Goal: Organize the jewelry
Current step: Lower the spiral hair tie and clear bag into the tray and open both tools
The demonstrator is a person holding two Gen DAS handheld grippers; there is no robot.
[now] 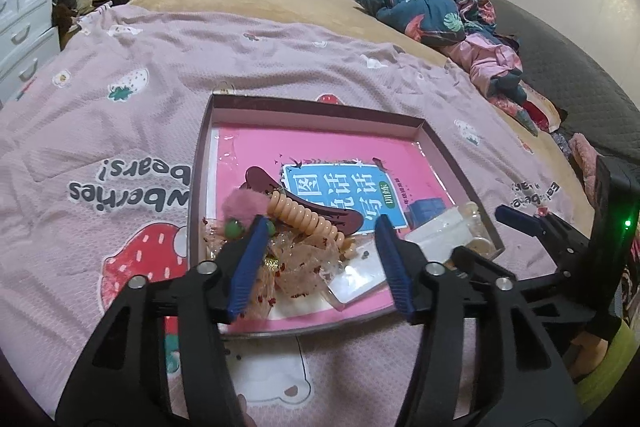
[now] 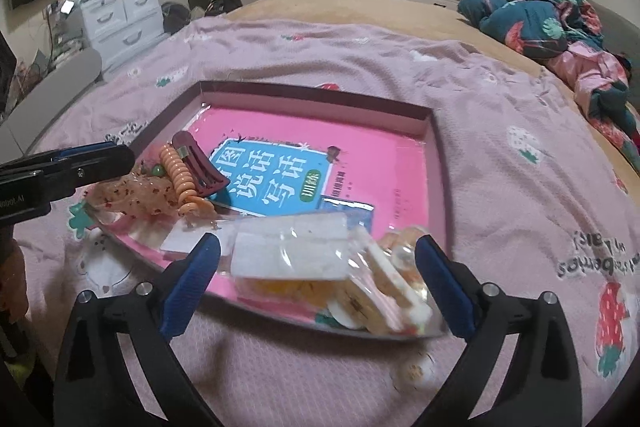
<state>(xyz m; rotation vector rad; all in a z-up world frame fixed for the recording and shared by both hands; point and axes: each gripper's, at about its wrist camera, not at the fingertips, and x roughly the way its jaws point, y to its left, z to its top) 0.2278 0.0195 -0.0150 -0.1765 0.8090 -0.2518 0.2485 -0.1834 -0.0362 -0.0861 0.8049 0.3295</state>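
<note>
A shallow box [image 1: 316, 107] lies on the pink blanket with a pink book [image 1: 340, 147] flat inside it. At its near left corner are a maroon hair claw [image 1: 260, 177], a peach spiral hair tie [image 1: 304, 217], a pink pom-pom [image 1: 244, 205] and a sheer speckled scrunchie [image 1: 304, 259]. My left gripper [image 1: 322, 227] hangs open over that pile, fingers either side of the scrunchie without pressing it. My right gripper [image 2: 318, 247] stands wide open at the box's near right corner. A clear bag [image 2: 292, 251] of white and round pieces lies between its fingers, slightly blurred.
The box [image 2: 320, 95] sits mid-bed on a strawberry-print blanket [image 2: 520, 187]. A small round piece [image 2: 416, 371] lies on the blanket just outside the near rim. Crumpled bedding [image 2: 540, 15] is piled at the far right. White drawers [image 2: 120, 15] stand beyond the bed's left side.
</note>
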